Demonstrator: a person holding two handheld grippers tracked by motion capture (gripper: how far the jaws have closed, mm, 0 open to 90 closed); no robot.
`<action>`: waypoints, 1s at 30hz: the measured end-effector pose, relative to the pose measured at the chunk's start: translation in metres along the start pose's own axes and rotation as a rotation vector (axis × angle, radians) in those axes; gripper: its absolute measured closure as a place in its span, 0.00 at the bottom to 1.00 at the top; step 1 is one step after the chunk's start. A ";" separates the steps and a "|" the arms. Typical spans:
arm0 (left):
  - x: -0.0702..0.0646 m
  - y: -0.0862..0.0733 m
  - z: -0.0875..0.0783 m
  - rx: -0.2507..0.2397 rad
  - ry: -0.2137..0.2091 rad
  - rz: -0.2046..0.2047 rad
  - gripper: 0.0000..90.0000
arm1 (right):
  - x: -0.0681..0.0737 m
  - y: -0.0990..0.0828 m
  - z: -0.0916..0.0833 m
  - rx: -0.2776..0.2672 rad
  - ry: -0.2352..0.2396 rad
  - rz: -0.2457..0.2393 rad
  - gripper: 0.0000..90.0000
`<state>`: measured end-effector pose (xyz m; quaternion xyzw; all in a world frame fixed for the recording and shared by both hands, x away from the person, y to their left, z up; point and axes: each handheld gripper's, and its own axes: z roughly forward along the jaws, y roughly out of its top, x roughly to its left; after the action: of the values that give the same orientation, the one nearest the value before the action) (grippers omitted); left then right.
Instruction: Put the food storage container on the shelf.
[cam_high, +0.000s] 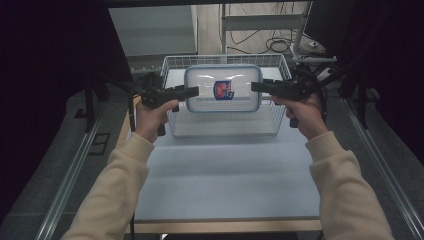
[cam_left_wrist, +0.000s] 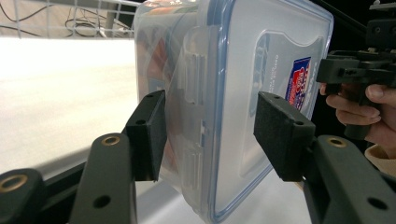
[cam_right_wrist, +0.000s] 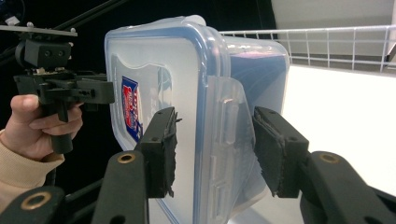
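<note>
Gripping a clear lidded container (cam_high: 223, 89) by its two short ends, the left claw (cam_high: 192, 91) and right claw (cam_high: 255, 86) each clamp its edge between their pads. The container hangs tilted, lid towards the person, above the wire basket (cam_high: 276, 116) on the pale surface (cam_high: 225, 170), sticker (cam_high: 223, 90) showing.

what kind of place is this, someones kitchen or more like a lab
More likely a lab or recording workspace than a kitchen. The table is hemmed in by dark curtains, loose cables lie on the floor behind it, and a person works with hand-held grippers on a plastic container over a wire basket.
</note>
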<state>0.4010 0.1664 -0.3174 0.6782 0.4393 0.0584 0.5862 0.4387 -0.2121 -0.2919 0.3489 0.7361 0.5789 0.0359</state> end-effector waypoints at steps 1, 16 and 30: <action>0.002 0.002 0.001 0.000 -0.001 -0.005 0.50 | -0.003 0.003 0.003 0.001 0.001 0.007 0.57; 0.051 0.035 0.033 0.037 0.004 -0.095 0.50 | -0.048 0.032 0.046 0.047 -0.019 0.132 0.56; 0.073 0.048 0.058 0.029 0.001 -0.237 0.44 | -0.067 0.036 0.060 0.013 -0.067 0.271 0.52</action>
<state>0.5050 0.1754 -0.3260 0.6301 0.5175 -0.0171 0.5787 0.5333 -0.1961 -0.3038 0.4646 0.6844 0.5615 -0.0203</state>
